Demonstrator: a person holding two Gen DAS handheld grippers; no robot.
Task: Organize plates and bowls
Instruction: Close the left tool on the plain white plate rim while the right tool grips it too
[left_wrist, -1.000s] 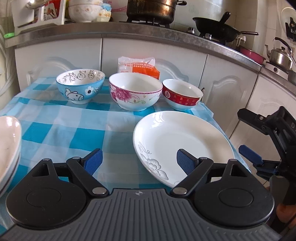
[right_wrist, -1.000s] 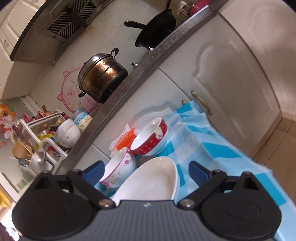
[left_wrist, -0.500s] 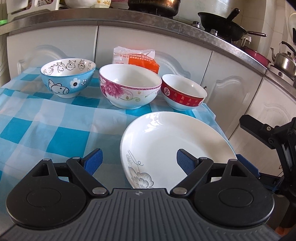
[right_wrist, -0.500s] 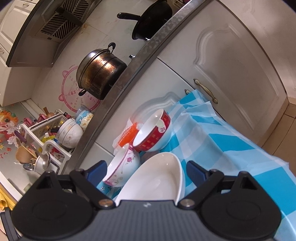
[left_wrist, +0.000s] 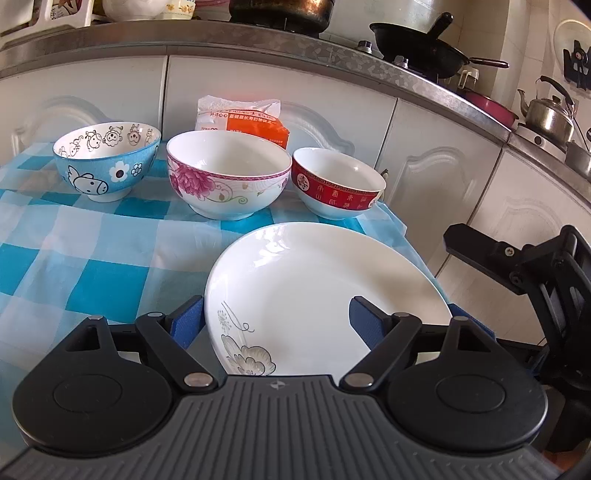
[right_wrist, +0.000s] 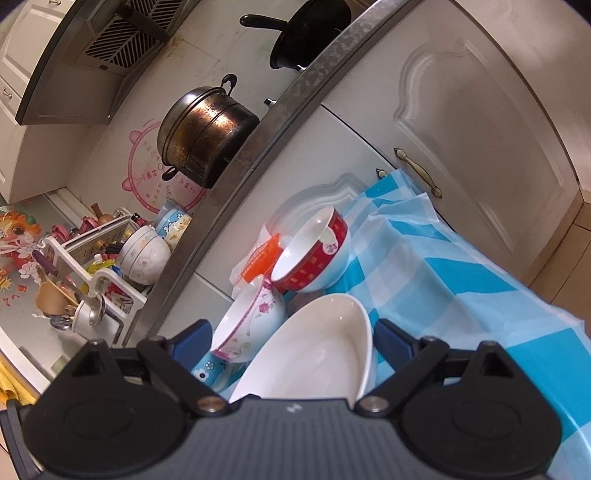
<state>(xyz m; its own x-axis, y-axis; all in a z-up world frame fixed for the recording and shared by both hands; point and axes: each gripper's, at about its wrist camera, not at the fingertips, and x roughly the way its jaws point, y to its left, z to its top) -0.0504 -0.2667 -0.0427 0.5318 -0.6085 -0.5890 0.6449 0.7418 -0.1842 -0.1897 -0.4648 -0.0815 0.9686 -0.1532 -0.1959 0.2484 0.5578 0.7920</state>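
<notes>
A white plate (left_wrist: 325, 295) with a grey flower print lies at the right of the blue checked tablecloth (left_wrist: 92, 258). My left gripper (left_wrist: 277, 321) is open, one finger left of the plate's near rim and the other over the plate. Behind stand a blue cartoon bowl (left_wrist: 107, 162), a pink-flowered bowl (left_wrist: 227, 177) and a red-banded bowl (left_wrist: 338, 182). My right gripper (right_wrist: 293, 343) is open and rolled on its side, with the plate (right_wrist: 314, 350) between its fingers. Its black frame (left_wrist: 535, 266) shows at the plate's right edge.
An orange and white packet (left_wrist: 243, 118) leans on the white cabinet doors (left_wrist: 436, 158) behind the bowls. The counter above carries a large pot (right_wrist: 207, 136), a black wok (left_wrist: 417, 48), a kettle (left_wrist: 546, 114) and a dish rack (right_wrist: 96, 266). The table edge runs just right of the plate.
My left gripper has moved right and closer to the plate, so the plate's near rim now lies between its fingers. The plate stack at the left has left the view. The right gripper edged closer.
</notes>
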